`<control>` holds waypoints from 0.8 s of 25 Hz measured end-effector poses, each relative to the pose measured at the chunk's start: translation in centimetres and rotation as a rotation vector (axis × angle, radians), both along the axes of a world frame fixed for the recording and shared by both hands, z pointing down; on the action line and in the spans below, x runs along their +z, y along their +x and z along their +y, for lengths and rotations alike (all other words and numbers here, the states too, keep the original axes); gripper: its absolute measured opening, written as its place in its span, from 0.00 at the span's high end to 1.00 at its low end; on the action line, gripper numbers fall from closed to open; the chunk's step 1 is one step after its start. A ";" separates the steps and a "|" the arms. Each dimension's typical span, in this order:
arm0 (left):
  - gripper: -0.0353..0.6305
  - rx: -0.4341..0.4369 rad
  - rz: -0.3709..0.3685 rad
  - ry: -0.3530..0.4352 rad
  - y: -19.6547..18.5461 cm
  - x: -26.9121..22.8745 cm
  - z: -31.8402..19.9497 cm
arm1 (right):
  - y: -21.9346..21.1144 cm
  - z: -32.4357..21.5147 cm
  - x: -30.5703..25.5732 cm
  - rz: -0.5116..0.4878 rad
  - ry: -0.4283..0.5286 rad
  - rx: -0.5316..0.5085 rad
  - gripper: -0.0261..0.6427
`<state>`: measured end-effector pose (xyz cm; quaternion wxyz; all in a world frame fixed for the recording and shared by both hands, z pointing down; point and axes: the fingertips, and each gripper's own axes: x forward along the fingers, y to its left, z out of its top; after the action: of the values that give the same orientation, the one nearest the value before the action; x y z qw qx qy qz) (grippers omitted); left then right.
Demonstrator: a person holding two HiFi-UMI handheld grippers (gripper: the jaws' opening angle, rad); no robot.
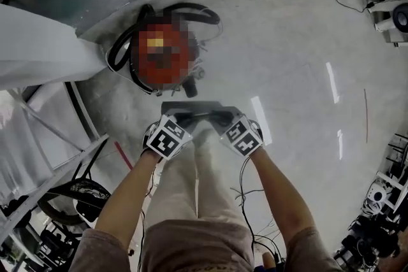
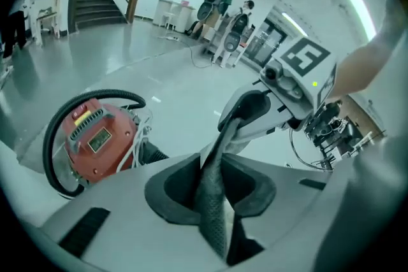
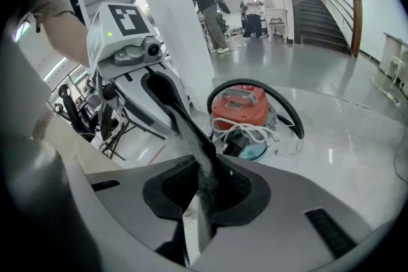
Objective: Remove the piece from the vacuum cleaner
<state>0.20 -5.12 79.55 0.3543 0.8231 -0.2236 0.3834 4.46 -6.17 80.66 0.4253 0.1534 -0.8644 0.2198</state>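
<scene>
The piece (image 1: 194,113) is off the vacuum (image 2: 95,137) and held in the air in front of the person's legs, one end in each gripper. It is a flat, thin grey part. In the head view its long axis runs straight across from left to right, with a broad face turned up toward the camera.

The left gripper (image 2: 213,197) has its fingers narrowed onto the left end. From there the piece shows edge-on as a mesh-textured strip running away to the right gripper (image 2: 250,108). The right gripper's own view mirrors this: its fingers are pressed together on the right end, and the strip leads off to the left gripper (image 3: 159,89). Both grippers tilt downward and inward toward each other.

The red vacuum stands on the pale floor (image 1: 287,41) beyond the piece, well apart from it. A black hose (image 3: 287,108) loops around its body, and white cord (image 3: 245,130) is bunched at its front.
</scene>
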 end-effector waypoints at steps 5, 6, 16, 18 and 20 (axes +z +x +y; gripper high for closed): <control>0.84 -0.004 0.041 0.045 0.0 -8.7 -0.8 | -0.2 -1.3 -8.9 -0.044 0.052 0.045 0.88; 0.84 -0.012 0.051 0.063 -0.1 -10.6 -1.0 | -0.4 -1.5 -10.8 -0.061 0.068 0.052 0.87; 0.83 -0.014 0.135 0.330 0.5 -27.7 -2.9 | 1.0 -3.0 -28.5 -0.341 0.204 0.261 0.84; 0.83 -0.016 0.147 0.385 0.5 -30.1 -3.5 | 1.2 -3.5 -30.9 -0.349 0.251 0.265 0.84; 0.83 -0.017 0.170 0.438 0.3 -32.6 -4.6 | 1.0 -4.6 -33.6 -0.381 0.306 0.265 0.84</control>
<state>0.54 -9.75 46.96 0.1880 0.9077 -0.2778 0.2521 5.44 -10.82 47.11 0.1947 0.2833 -0.9244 0.1653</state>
